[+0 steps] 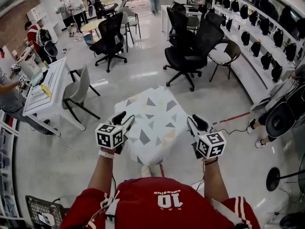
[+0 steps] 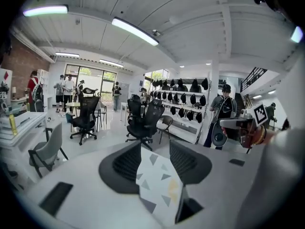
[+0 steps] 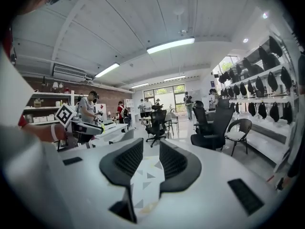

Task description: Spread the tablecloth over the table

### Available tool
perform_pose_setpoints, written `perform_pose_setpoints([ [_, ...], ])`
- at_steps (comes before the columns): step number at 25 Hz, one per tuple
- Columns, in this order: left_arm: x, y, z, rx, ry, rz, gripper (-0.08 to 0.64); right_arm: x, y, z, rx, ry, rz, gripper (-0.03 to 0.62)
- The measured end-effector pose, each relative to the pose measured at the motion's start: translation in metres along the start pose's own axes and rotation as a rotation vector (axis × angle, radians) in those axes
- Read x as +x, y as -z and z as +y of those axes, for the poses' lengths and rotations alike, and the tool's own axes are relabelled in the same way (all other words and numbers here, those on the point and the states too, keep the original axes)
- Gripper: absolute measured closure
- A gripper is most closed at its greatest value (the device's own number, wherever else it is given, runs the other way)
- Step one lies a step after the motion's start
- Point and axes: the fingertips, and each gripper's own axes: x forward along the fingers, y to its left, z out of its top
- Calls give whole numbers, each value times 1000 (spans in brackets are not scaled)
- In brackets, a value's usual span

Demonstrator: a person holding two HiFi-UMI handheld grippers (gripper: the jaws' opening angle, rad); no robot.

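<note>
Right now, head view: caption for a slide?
Left gripper and right gripper hold a triangle-print tablecloth spread between them.

— Which colours are shown on the tablecloth [image 1: 151, 128]?
— White is seen, patterned with scattered grey triangles and a few pale yellow patches.
— And on the left hand-held gripper [image 1: 123, 120] and the right hand-held gripper [image 1: 194, 124]?
— Black jaws are shown, and cubes [image 1: 110, 135] covered in black-and-white square markers.
— What else is coloured?
— A red shirt [image 1: 162, 202] with white numerals and stripes is worn. Black chairs [image 1: 108, 35] are set on a pale grey floor [image 1: 143, 75].
</note>
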Motion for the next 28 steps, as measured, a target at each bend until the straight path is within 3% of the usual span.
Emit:
perform_pose_setpoints([
  [6, -12, -49, -14, 48, -24, -147, 368, -9, -27, -4, -7, 35, -86, 477],
  [10, -26, -83, -18, 1, -22, -283, 388, -16, -47, -3, -7, 71, -149, 485],
  [12, -36, -95, -20, 15, -37, -331, 410, -20, -56, 0, -12, 79, -171, 492],
  [18, -58, -118, -22, 104, -137, -409, 466, -23, -71, 12, -36, 77, -204, 518],
  [28, -60, -115, -27, 106, -141, -405, 548, -23, -72, 23, -45, 65, -202, 545],
])
